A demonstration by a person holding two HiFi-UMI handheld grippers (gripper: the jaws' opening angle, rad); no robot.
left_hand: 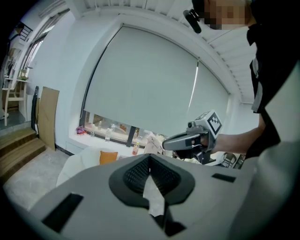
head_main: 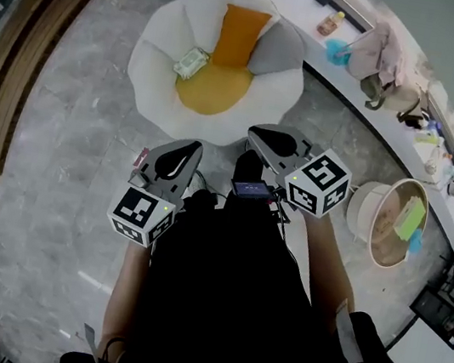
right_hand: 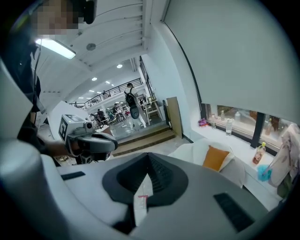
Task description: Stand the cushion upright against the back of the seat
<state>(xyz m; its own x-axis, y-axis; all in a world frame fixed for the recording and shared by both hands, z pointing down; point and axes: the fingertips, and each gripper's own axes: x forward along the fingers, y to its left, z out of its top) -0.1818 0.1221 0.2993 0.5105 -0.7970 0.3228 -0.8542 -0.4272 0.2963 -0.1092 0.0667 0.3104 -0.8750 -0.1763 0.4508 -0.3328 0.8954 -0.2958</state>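
An orange cushion (head_main: 238,36) stands upright against the back of a white petal-shaped armchair (head_main: 159,44); it also shows small in the left gripper view (left_hand: 108,157) and the right gripper view (right_hand: 215,158). Below it lies a round yellow seat pad (head_main: 212,88), with a grey cushion (head_main: 276,54) at its right and a small green packet (head_main: 191,62) at its left. My left gripper (head_main: 187,154) (left_hand: 150,159) and right gripper (head_main: 267,137) (right_hand: 148,161) hang side by side in front of the chair, apart from it. Both are shut with nothing between their jaws.
A white window ledge (head_main: 348,76) curves behind the chair, with a bottle (head_main: 329,23), a turquoise thing and a bag (head_main: 381,60) on it. At the right a round tub (head_main: 393,221) stands on the marble floor. Wooden steps (head_main: 24,56) run along the left.
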